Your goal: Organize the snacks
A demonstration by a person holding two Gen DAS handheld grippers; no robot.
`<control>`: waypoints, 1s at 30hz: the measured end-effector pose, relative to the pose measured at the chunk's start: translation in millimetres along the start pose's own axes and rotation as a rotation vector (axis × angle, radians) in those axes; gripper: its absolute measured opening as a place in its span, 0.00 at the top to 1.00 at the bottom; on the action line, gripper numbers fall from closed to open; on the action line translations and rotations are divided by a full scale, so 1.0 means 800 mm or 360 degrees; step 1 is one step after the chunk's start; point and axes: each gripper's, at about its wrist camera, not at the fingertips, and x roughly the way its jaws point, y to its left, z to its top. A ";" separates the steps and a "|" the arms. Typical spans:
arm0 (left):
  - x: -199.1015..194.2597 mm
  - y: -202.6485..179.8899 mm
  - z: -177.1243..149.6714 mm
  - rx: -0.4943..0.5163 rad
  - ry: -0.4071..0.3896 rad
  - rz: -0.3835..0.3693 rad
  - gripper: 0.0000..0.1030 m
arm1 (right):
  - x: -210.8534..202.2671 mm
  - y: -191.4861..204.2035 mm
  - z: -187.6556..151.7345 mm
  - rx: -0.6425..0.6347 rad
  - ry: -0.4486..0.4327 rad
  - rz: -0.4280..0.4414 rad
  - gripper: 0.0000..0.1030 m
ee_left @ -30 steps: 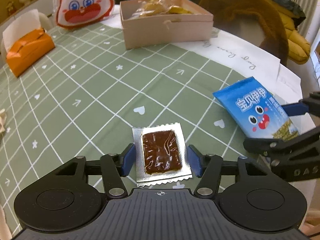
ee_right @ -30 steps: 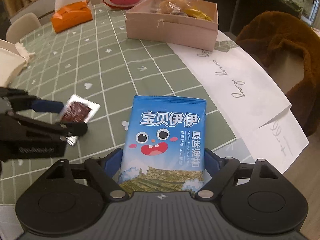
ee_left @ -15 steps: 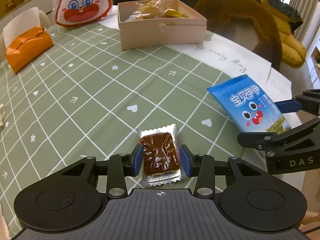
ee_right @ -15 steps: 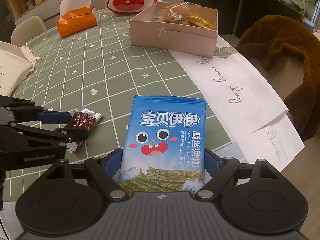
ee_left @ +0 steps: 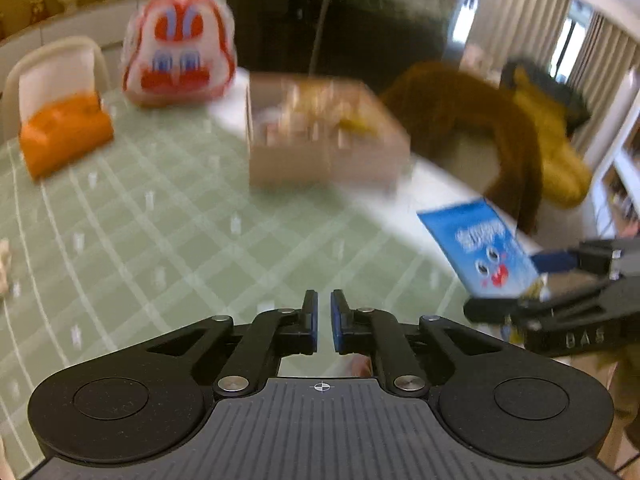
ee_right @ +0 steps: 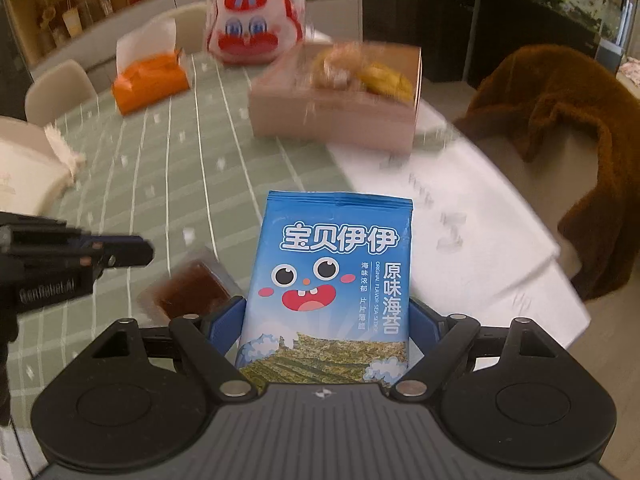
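Fingers (ee_left: 310, 316) of the left gripper (ee_left: 324, 316) are nearly closed on nothing; the brown snack packet (ee_right: 192, 288) apparently lies on the bench (ee_right: 160, 184) below. Right gripper (ee_right: 326, 316) clamps the blue seaweed packet (ee_right: 332, 280), raised.

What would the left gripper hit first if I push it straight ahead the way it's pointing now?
Probably the open pink snack box: it sits ahead of the left gripper, with only green tablecloth between. The frame is blurred, so depth is uncertain.

Each tool (ee_left: 324, 322) (ee_right: 326, 330) is matte black, with blue finger pads (ee_left: 311, 320), silver pivot screws, ribbed grey housing, and white lettering at three o'clock.
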 end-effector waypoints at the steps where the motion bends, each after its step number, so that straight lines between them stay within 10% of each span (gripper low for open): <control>1: -0.003 0.004 0.018 0.0014 -0.0062 0.0013 0.90 | -0.008 -0.004 0.014 -0.0005 -0.0036 0.0006 0.18; 6: 0.003 0.016 0.055 -0.0007 -0.0101 0.0005 0.89 | -0.034 -0.022 0.087 -0.0078 -0.0208 -0.0047 0.18; 11: 0.042 0.001 0.004 -0.0007 0.0221 -0.0287 0.88 | -0.016 -0.039 0.085 -0.0056 -0.0154 -0.0073 0.17; 17: 0.056 -0.070 -0.045 0.0578 0.0303 -0.0275 0.84 | 0.018 -0.054 0.027 0.0131 0.0056 -0.0049 0.17; 25: 0.085 -0.106 -0.070 0.0853 0.0481 -0.0252 0.84 | 0.013 -0.059 -0.017 0.0175 0.0081 -0.0097 0.17; 30: 0.090 -0.115 -0.078 0.0945 0.0518 -0.0365 0.51 | 0.009 -0.071 -0.032 0.0244 0.0093 -0.0109 0.17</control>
